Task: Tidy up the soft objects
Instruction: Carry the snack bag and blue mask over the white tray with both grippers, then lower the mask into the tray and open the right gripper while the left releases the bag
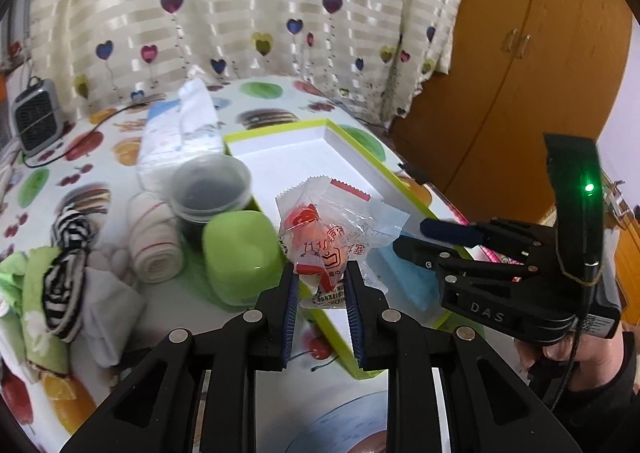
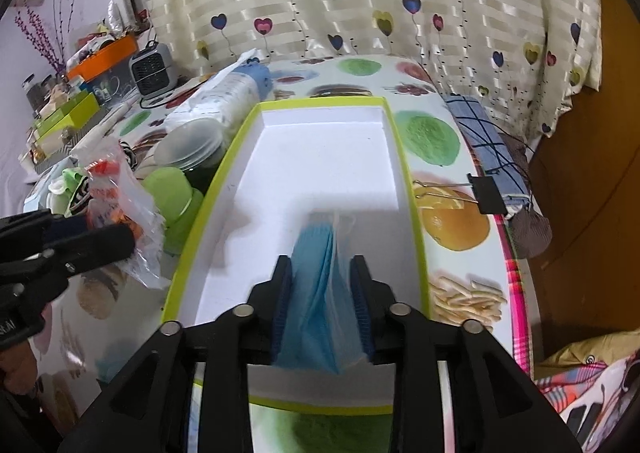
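Note:
My left gripper [image 1: 320,285] is shut on a clear plastic packet with a red and orange item inside [image 1: 324,237], held over the near left edge of the white box with a lime-green rim [image 1: 280,133]. It also shows in the right wrist view [image 2: 116,205]. My right gripper [image 2: 322,281] is shut on a bagged blue cloth [image 2: 316,293], held low inside the box [image 2: 320,157]. In the left wrist view the right gripper [image 1: 416,237] is at the right, with the blue cloth [image 1: 412,281] under it.
Left of the box stand a green container [image 1: 240,253], a lidded dark cup [image 1: 210,189], a rolled bandage [image 1: 154,241], striped cloth [image 1: 68,273] and a tissue pack [image 1: 180,133]. A small heater [image 1: 34,121] stands far left. A binder clip [image 2: 488,193] and checked cloth [image 2: 488,145] lie at the table's right edge.

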{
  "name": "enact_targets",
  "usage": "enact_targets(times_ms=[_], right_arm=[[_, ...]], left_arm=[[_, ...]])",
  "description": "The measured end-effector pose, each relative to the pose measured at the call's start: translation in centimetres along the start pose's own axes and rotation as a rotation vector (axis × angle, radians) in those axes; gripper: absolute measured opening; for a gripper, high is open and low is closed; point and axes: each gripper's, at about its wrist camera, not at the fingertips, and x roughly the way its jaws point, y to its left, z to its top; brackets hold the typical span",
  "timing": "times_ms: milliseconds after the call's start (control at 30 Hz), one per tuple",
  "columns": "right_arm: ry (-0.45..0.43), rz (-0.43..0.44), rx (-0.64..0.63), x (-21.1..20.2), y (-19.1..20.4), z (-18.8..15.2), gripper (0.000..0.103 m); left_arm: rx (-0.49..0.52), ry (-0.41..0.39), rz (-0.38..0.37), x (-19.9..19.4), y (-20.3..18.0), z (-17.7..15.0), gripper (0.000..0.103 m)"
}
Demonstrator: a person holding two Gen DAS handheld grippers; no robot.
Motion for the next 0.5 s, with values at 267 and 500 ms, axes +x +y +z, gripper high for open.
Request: enact_targets(times_ms=[267, 500], right_arm=[[-0.041, -0.017, 0.025, -1.5, -1.1, -0.3, 0.041], [-0.068, -0.032, 0.035, -2.7, -1.6, -0.4, 0.041]], left_arm=[[0.042, 0.037, -0.034, 2.3, -1.6, 0.0, 0.021], [0.091, 0.062, -0.061, 3.9, -3.0, 0.0, 0.035]])
